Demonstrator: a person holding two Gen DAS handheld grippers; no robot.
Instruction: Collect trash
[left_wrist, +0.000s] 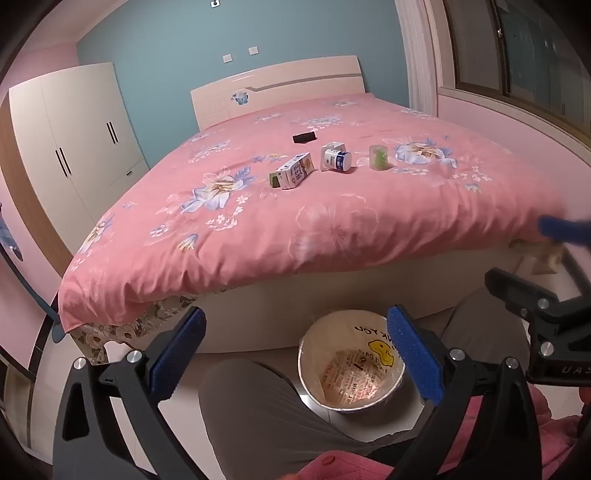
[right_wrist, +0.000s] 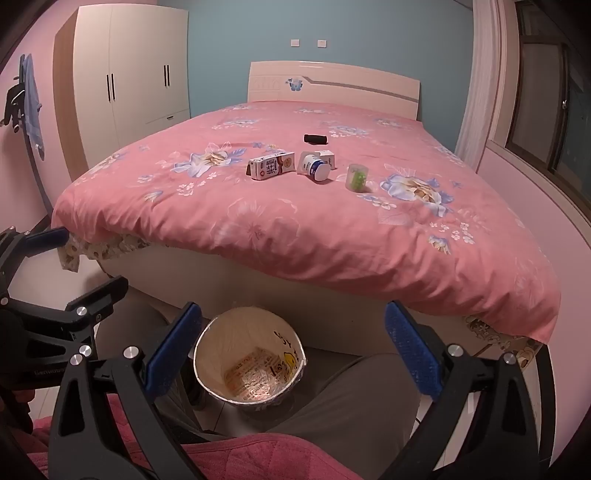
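Pink floral bedding covers the bed (right_wrist: 332, 236), and the trash lies in a loose row on it, well apart from both tools. Going left to right in the right wrist view: a milk carton (right_wrist: 271, 166) on its side, a white jar with a blue band (right_wrist: 314, 166) tipped over against a small white box (right_wrist: 327, 157), then a clear cup with green bits inside (right_wrist: 356, 178). A small black object (right_wrist: 316, 139) sits farther back, toward the headboard.

On the floor below the bed's near edge stands a lined bin (right_wrist: 249, 358), between the person's grey-trousered knees; it looks empty of these items.

Left tool (left_wrist: 295, 354) has its blue pads spread wide with nothing between them; right tool (right_wrist: 291, 350) is likewise spread and empty. Both hang low over the bin.

By my reading, collecting has not begun. The next move calls for lifting a tool up over the bed edge and reaching forward to one item, probably the carton for the left tool or the cup for the right, with the pads straddling its narrow sides.
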